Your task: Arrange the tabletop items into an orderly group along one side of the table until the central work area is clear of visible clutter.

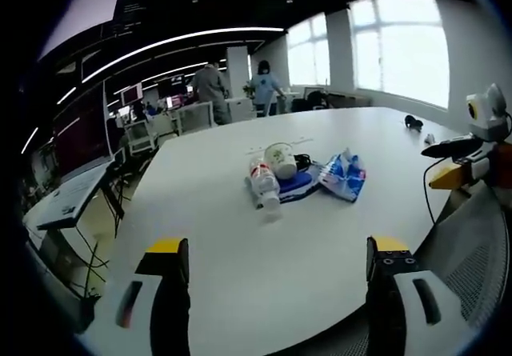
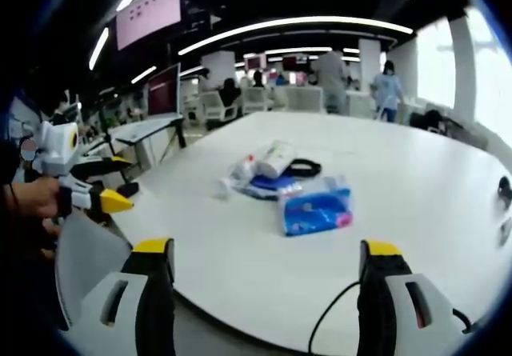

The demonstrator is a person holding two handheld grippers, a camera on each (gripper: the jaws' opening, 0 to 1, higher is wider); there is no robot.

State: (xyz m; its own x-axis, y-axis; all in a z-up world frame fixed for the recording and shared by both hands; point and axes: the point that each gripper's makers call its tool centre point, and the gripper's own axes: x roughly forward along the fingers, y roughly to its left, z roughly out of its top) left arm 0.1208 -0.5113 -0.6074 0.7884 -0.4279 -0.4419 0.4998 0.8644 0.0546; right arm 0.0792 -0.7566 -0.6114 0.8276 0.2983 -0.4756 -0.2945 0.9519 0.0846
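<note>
Mid-table, the plastic bottle (image 1: 264, 186), cup (image 1: 281, 160) and blue packet (image 2: 314, 210) lie clustered; both grippers (image 1: 276, 266) (image 2: 266, 268) hang back, jaws wide and empty; a careless nudge could roll the bottle away

The table (image 1: 240, 236) looks smooth, matt white, the blue tissue pack (image 2: 314, 210) glossy crinkled plastic film, and the bottle (image 1: 264, 186) clear plastic.
</note>
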